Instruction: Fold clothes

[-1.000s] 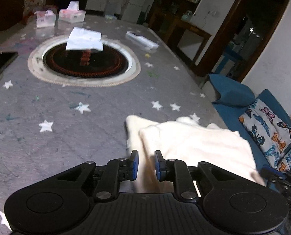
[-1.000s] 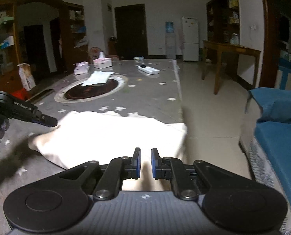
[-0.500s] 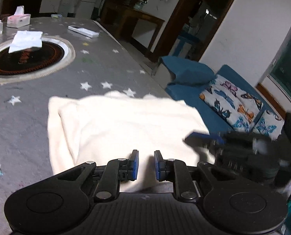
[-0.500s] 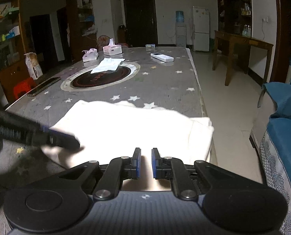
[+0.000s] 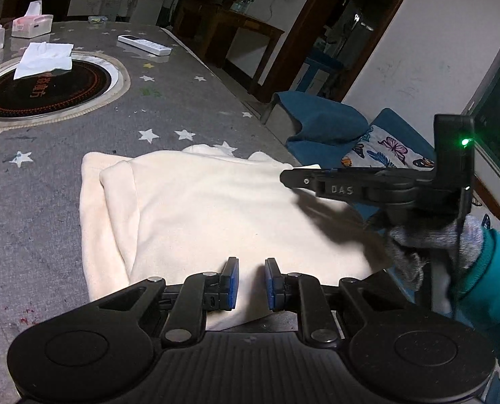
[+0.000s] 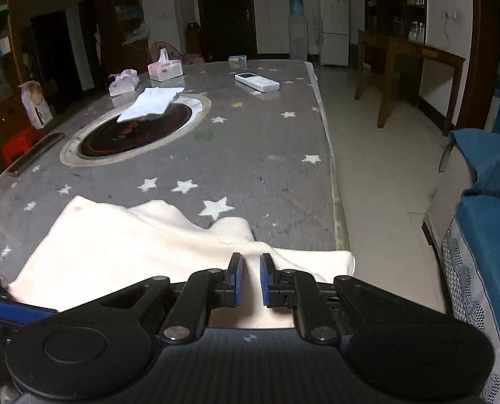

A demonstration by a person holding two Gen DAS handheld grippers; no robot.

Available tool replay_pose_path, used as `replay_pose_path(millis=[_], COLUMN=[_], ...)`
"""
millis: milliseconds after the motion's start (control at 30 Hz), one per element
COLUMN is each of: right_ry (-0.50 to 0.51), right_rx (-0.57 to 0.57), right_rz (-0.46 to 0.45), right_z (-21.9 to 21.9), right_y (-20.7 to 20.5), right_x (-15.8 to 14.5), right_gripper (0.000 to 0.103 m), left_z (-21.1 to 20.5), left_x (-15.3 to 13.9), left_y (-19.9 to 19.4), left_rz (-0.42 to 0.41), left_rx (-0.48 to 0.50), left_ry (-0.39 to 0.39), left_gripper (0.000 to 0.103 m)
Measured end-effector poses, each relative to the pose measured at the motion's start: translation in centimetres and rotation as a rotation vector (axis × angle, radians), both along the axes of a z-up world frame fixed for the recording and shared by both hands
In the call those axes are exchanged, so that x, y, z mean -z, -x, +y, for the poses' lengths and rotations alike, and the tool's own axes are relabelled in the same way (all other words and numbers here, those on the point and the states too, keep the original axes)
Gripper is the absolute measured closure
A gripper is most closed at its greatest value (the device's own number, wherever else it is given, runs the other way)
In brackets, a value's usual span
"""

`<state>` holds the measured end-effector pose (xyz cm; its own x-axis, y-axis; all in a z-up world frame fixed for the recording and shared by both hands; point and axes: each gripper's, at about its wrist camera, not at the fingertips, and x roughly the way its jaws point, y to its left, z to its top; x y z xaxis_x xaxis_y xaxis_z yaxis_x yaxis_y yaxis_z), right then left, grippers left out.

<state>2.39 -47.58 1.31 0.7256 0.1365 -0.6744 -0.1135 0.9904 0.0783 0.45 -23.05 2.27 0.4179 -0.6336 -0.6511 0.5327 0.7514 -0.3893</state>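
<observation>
A cream garment (image 5: 216,208), folded flat in layers, lies at the near right corner of the grey star-patterned table (image 5: 182,107). My left gripper (image 5: 251,281) hovers over its near edge. Its jaws stand a narrow gap apart, and I see the cloth lying flat below them with nothing pinched. My right gripper (image 5: 283,179) reaches in from the right just above the garment's right side and throws a shadow on it. A gloved hand (image 5: 435,245) with a teal sleeve holds it. In its own view the right gripper (image 6: 248,277) is shut over the garment (image 6: 115,245) near the table's right edge.
A round dark hotplate (image 6: 135,131) with a white cloth (image 6: 149,102) on it sits mid-table. A white remote (image 6: 256,81) and tissue boxes (image 6: 165,67) lie further back. A blue sofa (image 6: 485,222) with a butterfly cushion (image 5: 391,148) stands right of the table edge (image 6: 337,202).
The right gripper has swung in over the garment's right side and moved forward towards the table edge. The left view has turned right. The garment's shape is unchanged.
</observation>
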Motion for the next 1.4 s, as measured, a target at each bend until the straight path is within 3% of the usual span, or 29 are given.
replay_pose_path(millis=[300, 633, 867, 1033, 1400], right_ry=[-0.012, -0.005, -0.017, -0.004, -0.005], right_rx=[-0.116, -0.155, -0.228, -0.269, -0.255], right_rz=[-0.053, -0.022, -0.049, -0.007, -0.049], right_z=[3.2, 7.3, 9.2, 11.6, 9.7], right_y=[0.4, -2.4, -2.0, -3.1, 1.5], right_x=[-2.5, -0.6, -2.0, -0.4, -2.5], right_gripper=[0.092, 0.09, 0.09, 0.088, 0.084], left_z=[1.9, 3.4, 4.8, 5.3, 5.8], left_x=[-1.0, -0.6, -0.8, -0.1, -1.0], left_y=[0.4, 0.1, -0.4, -0.7, -1.2], left_rz=[-0.018, 0.012, 0.011, 0.034, 0.015], left_rx=[-0.035, -0.068, -0.108, -0.122, -0.146], left_ry=[0.029, 0.049, 0.076, 0.08, 0.106], left_gripper=[0.084, 0.084, 0.084, 0.084, 0.084])
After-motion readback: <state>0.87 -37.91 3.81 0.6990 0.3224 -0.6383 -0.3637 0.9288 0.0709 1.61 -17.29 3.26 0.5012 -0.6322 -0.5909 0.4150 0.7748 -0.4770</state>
